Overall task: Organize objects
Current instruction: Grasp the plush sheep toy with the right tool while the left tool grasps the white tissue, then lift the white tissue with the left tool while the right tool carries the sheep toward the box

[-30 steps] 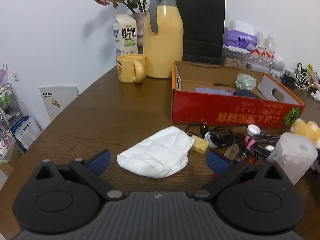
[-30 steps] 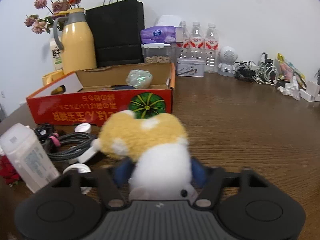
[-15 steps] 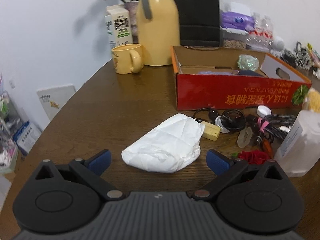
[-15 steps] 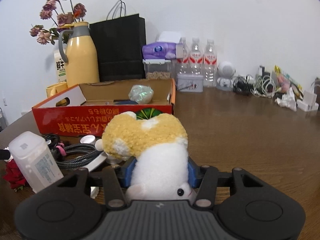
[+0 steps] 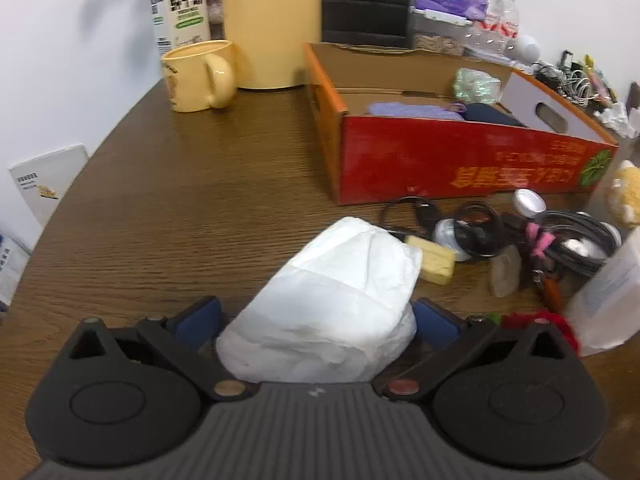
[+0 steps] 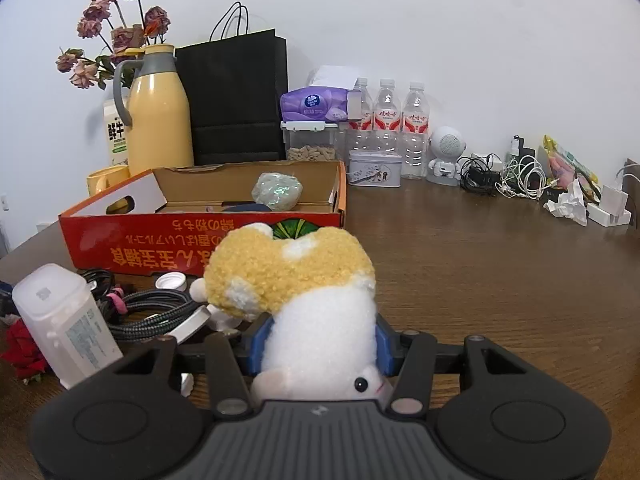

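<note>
A white crumpled paper bundle (image 5: pixel 332 300) lies on the brown table between the blue pads of my left gripper (image 5: pixel 318 318); the jaws stand wide on either side of it. My right gripper (image 6: pixel 318 346) is shut on a yellow and white plush toy (image 6: pixel 308 296) and holds it above the table. The red cardboard box (image 5: pixel 460 164) stands behind, open, with a purple cloth, a dark item and a shiny green lump (image 6: pixel 278 192) inside. It also shows in the right wrist view (image 6: pixel 160 240).
Cables (image 5: pixel 576 240), a bottle cap (image 5: pixel 528 200), a yellowish block (image 5: pixel 434 260), a red flower (image 6: pixel 24 352) and a white plastic bottle (image 6: pixel 68 328) clutter the table before the box. A yellow mug (image 5: pixel 200 74), yellow thermos (image 6: pixel 158 116), black bag (image 6: pixel 236 96) and water bottles (image 6: pixel 386 120) stand behind.
My left gripper has moved forward and down so the paper bundle now sits between its pads. My right gripper has lifted the plush toy higher.
</note>
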The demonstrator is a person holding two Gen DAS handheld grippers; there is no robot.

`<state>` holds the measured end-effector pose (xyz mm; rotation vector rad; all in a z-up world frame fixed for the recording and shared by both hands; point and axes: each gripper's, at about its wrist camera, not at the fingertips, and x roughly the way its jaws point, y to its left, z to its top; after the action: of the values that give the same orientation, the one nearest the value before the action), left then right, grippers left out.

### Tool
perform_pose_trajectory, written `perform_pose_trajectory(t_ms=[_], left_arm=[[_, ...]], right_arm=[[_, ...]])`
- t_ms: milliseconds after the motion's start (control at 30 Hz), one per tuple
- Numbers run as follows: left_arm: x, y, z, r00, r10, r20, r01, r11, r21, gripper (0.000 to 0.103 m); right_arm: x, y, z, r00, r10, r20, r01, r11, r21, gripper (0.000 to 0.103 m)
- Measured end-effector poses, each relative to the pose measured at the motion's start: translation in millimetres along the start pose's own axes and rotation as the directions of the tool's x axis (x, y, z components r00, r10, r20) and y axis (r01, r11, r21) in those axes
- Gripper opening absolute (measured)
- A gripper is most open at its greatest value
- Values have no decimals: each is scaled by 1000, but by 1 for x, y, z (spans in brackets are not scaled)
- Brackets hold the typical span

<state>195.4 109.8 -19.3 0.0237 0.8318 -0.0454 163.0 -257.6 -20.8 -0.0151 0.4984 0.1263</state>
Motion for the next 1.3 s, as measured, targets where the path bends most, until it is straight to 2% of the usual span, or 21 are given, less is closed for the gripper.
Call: perform_pose_trajectory(t_ms=[267,367,467,800,1033,1300], left_arm=[[-1,2,-2,1000,-5,10,5,1000,4,103],[-7,-3,-6,1000,6,30,-6,1000,0,90],[-13,-6,-12,999,14,49,-14,1000,-7,85],[-33,-13,-28,994,40,103,-37,999,-34,79],[-38,-16,-31,992,53,114,-48,998,-47,78],[-56,-18,-30,984,53,168,-44,997,-57,78]], right_arm=[[1,1,0,1000,-4,-3,4,1000,-3,50],[1,0,0,1000,-6,-6,6,1000,0,50],[1,0,0,1000,-9,-6,9,1000,-1,50],[-2,0,0,1000,-8,10,8,1000,-6,50],[-4,0,-1,1000,-7,20,7,1000,-8,50],[-5,1,-1,1000,-6,24,6,1000,-8,50]])
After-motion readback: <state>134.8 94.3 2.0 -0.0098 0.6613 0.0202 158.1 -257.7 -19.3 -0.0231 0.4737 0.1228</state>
